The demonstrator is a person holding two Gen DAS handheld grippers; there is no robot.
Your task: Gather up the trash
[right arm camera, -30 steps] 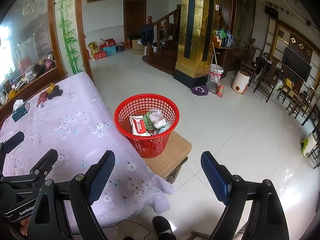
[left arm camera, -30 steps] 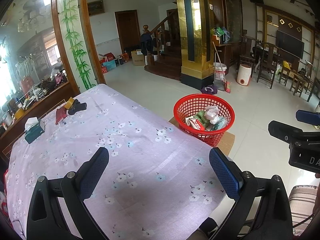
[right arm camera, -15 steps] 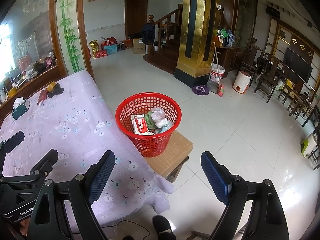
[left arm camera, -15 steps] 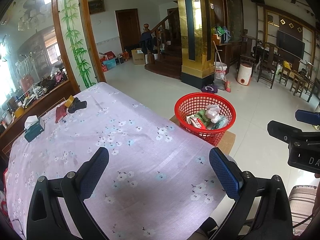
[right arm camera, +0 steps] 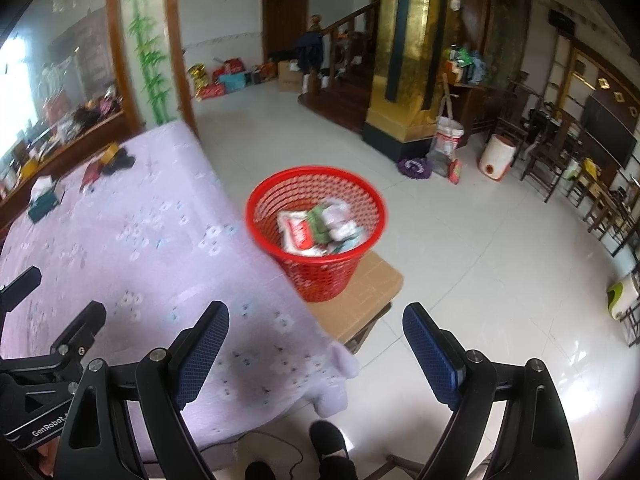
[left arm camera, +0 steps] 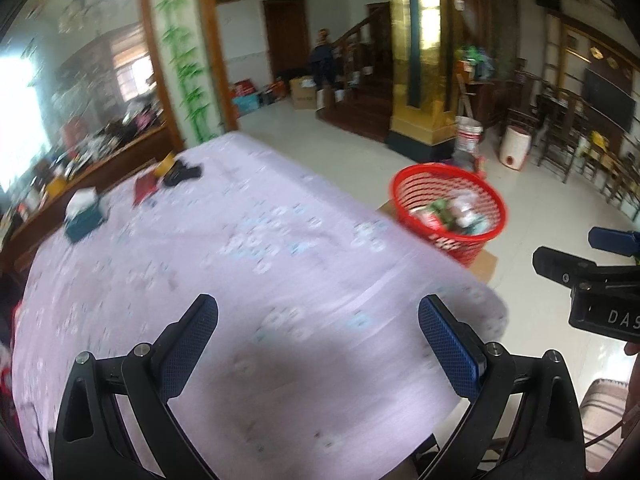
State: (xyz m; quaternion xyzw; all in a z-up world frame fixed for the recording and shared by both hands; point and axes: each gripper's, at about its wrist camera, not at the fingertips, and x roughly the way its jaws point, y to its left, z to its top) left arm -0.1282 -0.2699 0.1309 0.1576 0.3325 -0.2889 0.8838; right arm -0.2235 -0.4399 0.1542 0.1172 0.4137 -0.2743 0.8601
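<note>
A red mesh basket (right arm camera: 348, 188) holds several pieces of trash (right arm camera: 316, 226) and stands on a cardboard-topped stool (right arm camera: 378, 280) beside the table. It also shows in the left wrist view (left arm camera: 404, 186). My left gripper (left arm camera: 318, 334) is open and empty above the near part of the purple floral tablecloth (left arm camera: 200, 248). My right gripper (right arm camera: 316, 344) is open and empty over the table's near corner, short of the basket. The right gripper's side also shows in the left wrist view (left arm camera: 592, 268).
At the table's far end lie a teal tissue box (left arm camera: 84, 216), a red packet (left arm camera: 144, 190), a black item (left arm camera: 184, 172) and a yellow tape roll (left arm camera: 166, 162). White tiled floor (right arm camera: 480, 260) lies right of the basket. My feet (right arm camera: 328, 444) are below.
Both views have shifted and blurred. The basket sits farther right and lower in the left view, and farther right in the right view. Both grippers stay open and empty.
</note>
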